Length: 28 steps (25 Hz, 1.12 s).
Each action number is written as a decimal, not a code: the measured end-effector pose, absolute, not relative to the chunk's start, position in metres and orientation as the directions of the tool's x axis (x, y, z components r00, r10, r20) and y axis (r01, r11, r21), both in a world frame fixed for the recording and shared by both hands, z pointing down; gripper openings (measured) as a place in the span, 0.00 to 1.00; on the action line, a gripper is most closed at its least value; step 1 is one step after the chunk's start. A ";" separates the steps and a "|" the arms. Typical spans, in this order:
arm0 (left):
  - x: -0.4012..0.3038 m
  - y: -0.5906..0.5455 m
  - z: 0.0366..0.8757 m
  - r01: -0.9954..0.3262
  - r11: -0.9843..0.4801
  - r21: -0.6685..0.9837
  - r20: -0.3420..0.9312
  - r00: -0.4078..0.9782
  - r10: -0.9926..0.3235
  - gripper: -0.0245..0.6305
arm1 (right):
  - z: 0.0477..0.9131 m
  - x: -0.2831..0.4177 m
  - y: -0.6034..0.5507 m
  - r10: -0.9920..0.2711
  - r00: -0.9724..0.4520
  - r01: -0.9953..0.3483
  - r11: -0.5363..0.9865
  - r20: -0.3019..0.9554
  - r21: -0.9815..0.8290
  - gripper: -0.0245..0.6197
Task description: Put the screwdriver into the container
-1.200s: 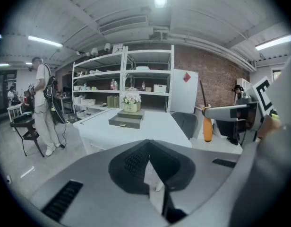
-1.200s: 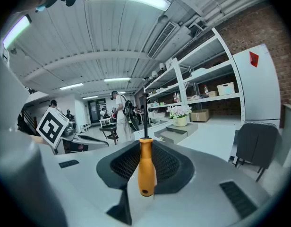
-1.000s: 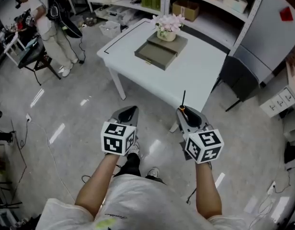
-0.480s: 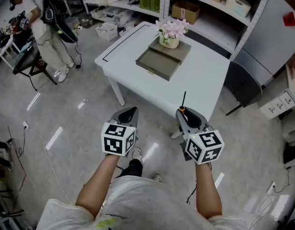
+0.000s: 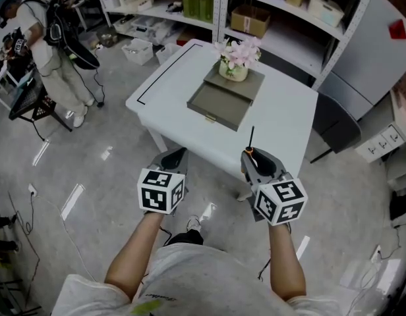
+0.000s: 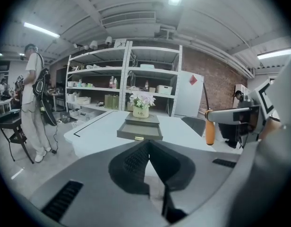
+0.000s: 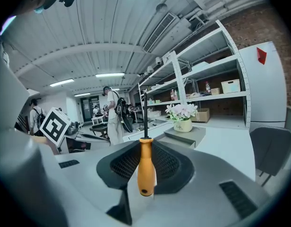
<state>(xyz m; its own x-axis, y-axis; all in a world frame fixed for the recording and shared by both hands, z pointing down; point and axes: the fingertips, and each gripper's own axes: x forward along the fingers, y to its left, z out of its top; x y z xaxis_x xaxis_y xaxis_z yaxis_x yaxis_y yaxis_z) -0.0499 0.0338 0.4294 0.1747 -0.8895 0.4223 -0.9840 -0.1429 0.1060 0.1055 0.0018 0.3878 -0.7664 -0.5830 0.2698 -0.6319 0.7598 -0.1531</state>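
My right gripper [image 5: 254, 157] [image 7: 145, 161] is shut on a screwdriver [image 7: 145, 164] with an orange handle; its black shaft [image 5: 252, 137] points up and away toward the table. My left gripper [image 5: 173, 158] [image 6: 146, 161] is shut with nothing in it, level with the right one over the floor. Ahead on the white table [image 5: 176, 104] sits a grey-green drawer box, the container [image 5: 223, 101] [image 6: 140, 130] [image 7: 185, 135], its drawer pulled out toward me. A pot of pink flowers [image 5: 237, 56] [image 6: 140, 103] [image 7: 182, 114] stands on top of it.
A dark chair [image 5: 336, 125] stands at the table's right side. Metal shelves [image 5: 269, 12] with boxes line the back wall. A person [image 5: 38, 38] with a backpack stands far left by a black stand. A white cabinet [image 5: 386, 140] is at the right; cables lie on the floor.
The table and container have drawn nearer and a little lower in the head view as I walk toward them. Both grippers keep their pose; the screwdriver stays held.
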 end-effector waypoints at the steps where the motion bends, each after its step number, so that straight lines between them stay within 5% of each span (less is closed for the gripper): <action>1: -0.056 0.028 0.429 -0.984 -0.144 0.109 0.422 0.177 -0.889 0.04 | 0.387 0.100 -0.003 -0.585 -0.764 -0.634 0.758 0.271 -0.152 0.16; 28: -0.147 -0.053 0.434 -0.968 -0.209 0.140 0.412 0.249 -0.877 0.04 | 0.370 0.021 -0.090 -0.623 -0.706 -0.665 0.746 0.338 -0.014 0.16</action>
